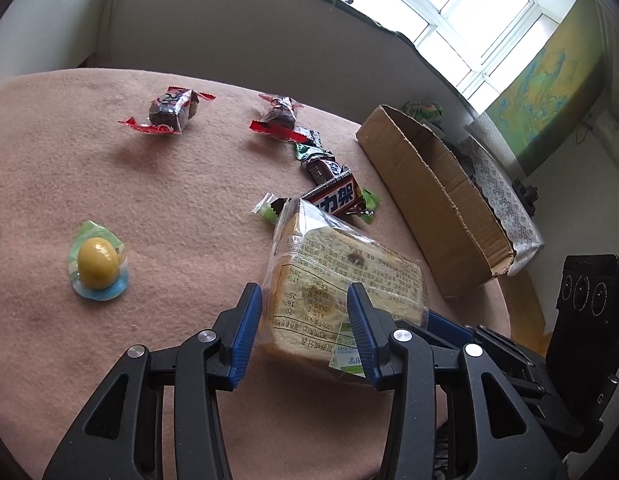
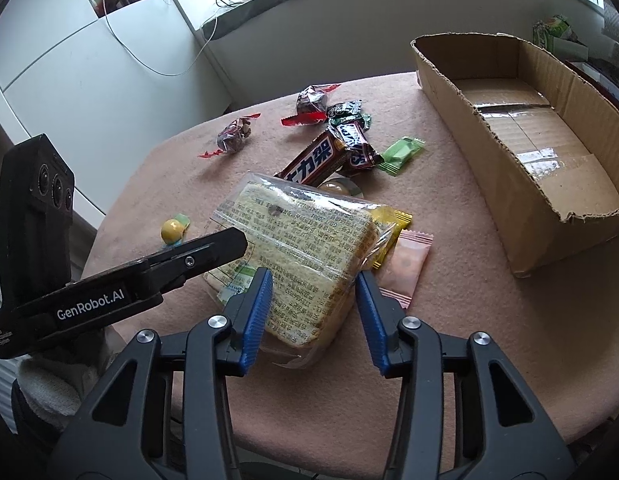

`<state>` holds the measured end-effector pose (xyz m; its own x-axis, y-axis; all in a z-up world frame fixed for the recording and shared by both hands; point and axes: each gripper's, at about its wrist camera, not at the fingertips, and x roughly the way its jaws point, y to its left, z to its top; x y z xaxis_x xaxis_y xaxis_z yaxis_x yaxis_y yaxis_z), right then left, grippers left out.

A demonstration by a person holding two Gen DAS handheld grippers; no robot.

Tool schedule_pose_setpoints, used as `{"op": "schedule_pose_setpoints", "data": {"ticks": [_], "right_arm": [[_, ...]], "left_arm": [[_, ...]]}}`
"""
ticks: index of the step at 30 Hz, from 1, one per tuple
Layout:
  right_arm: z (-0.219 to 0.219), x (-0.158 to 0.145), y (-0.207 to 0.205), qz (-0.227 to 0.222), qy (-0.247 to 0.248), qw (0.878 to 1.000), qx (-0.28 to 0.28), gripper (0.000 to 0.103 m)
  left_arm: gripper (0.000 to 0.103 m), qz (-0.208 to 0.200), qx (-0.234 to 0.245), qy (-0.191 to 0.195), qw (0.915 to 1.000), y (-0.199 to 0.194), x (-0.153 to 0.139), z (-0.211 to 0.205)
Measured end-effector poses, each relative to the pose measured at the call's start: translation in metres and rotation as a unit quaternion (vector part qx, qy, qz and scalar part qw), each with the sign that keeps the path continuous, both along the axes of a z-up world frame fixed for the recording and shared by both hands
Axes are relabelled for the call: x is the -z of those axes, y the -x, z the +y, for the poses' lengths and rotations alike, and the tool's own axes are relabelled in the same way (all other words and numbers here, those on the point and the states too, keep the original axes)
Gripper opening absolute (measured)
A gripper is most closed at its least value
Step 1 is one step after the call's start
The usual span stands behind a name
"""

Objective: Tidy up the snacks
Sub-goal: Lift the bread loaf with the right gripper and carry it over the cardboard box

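Snacks cover a round table (image 2: 449, 312) draped in peach cloth, and a clear-wrapped slice of bread (image 2: 297, 248) sits at the centre of the action. Both grippers grip it at once: the left gripper (image 1: 305, 320) has its blue pads (image 1: 245, 320) pressed against the bag's near end, and the right gripper (image 2: 313, 304) clamps the same slice from its own side. Just behind the bread lies a brown chocolate bar (image 2: 313, 158) among smaller wrapped candies, with a yellow sachet (image 2: 389, 232) and a pink sachet (image 2: 405, 268) tucked against the bread's right edge. To the bread's left rests a yellow ball-shaped sweet (image 1: 98, 264). Two red-ended wrapped chocolates (image 1: 171, 110) lie farther back. An open cardboard box (image 2: 521, 184) stands well to the right of the bread.
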<state>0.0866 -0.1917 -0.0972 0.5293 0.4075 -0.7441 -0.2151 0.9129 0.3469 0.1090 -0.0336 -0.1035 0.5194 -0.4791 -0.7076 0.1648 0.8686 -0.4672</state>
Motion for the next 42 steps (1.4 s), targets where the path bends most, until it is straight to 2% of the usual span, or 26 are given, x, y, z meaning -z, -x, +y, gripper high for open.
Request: {"op": "schedule_pose_setpoints", "data": {"ticks": [11,23,42], "right_arm": [[0.003,-0.016,0.007,-0.027,0.016,0.999,-0.005,0.045],[0.0,-0.043,0.014,-0.063,0.015,0.998,-0.006,0.045],[-0.05,-0.082,0.012,-0.111,0.017,0.993,0.029,0.045]], "left_arm": [[0.043,-0.005,-0.004,0.006,1.0,0.008,-0.007,0.0],[0.043,-0.04,-0.01,0.003,0.9992,0.013,-0.035,-0.003],[0.043,-0.088,0.017,0.005,0.996,-0.007,-0.069,-0.053]]}}
